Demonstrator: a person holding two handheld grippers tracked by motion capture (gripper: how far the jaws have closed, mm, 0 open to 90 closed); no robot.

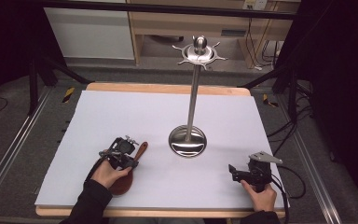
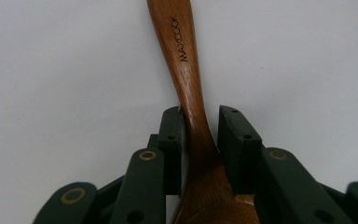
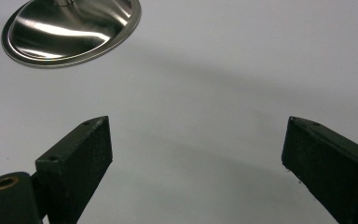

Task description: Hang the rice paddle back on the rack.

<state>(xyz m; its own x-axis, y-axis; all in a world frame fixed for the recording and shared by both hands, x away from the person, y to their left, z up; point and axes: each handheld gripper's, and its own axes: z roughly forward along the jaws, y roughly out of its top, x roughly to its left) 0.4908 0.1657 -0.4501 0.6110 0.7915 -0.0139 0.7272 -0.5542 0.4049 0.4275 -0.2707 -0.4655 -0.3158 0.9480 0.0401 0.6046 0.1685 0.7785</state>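
A brown wooden spoon [image 1: 141,150] lies on the white table sheet [image 1: 168,112] at the front left, its bowl toward the person. My left gripper [image 1: 131,162] sits low over it. In the left gripper view the spoon's neck [image 2: 191,93] runs between the two black pads, and my left gripper [image 2: 200,126] is shut on it just above the bowl. My right gripper [image 1: 234,171] rests at the front right in the person's hand, and its jaws [image 3: 196,149] stand wide open over bare sheet with nothing between them.
A tall steel utensil stand [image 1: 193,93] with a round base [image 1: 187,141] and a hooked top ring [image 1: 199,52] rises mid-table. Its base [image 3: 70,28] lies ahead and left of the right jaws. Dark frame legs and cables flank the table.
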